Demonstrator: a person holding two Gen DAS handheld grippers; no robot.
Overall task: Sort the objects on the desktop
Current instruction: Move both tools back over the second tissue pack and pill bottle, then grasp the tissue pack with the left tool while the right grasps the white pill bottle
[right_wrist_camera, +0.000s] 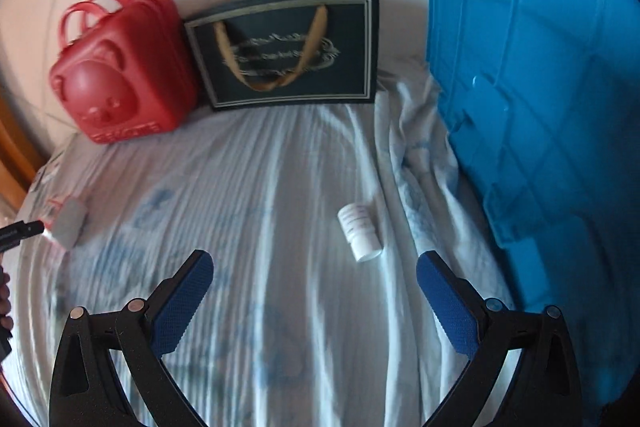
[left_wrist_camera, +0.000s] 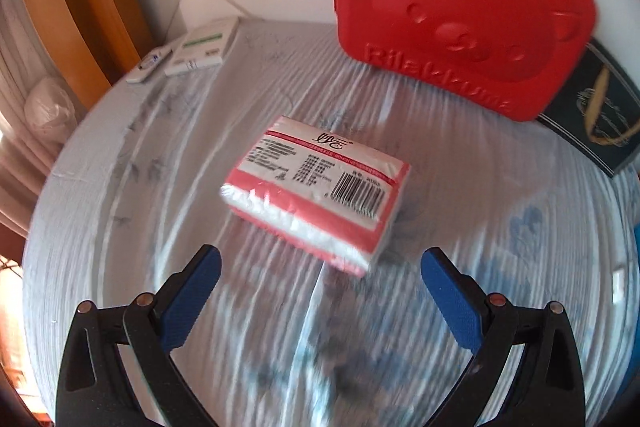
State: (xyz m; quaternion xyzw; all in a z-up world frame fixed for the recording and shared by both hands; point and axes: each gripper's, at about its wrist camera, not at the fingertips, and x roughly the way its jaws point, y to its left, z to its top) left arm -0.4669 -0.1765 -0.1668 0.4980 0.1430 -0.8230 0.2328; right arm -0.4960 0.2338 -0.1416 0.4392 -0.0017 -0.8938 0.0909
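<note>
A red-and-white tissue pack [left_wrist_camera: 316,187] lies flat on the pale striped cloth, just ahead of my left gripper [left_wrist_camera: 320,263], which is open and empty with its blue pads on either side of the pack's near corner. The pack also shows at the left edge of the right wrist view [right_wrist_camera: 66,221]. A small white pill bottle [right_wrist_camera: 360,231] lies on its side on the cloth, just ahead and slightly right of centre of my right gripper [right_wrist_camera: 314,263], which is open and empty.
A red bear-face case [left_wrist_camera: 460,7] [right_wrist_camera: 120,75] and a dark gift bag [right_wrist_camera: 288,51] [left_wrist_camera: 592,111] stand along the back wall. A large blue bin [right_wrist_camera: 552,107] stands at the right. A white box [left_wrist_camera: 204,47] and a thermometer [left_wrist_camera: 148,65] lie at the far left.
</note>
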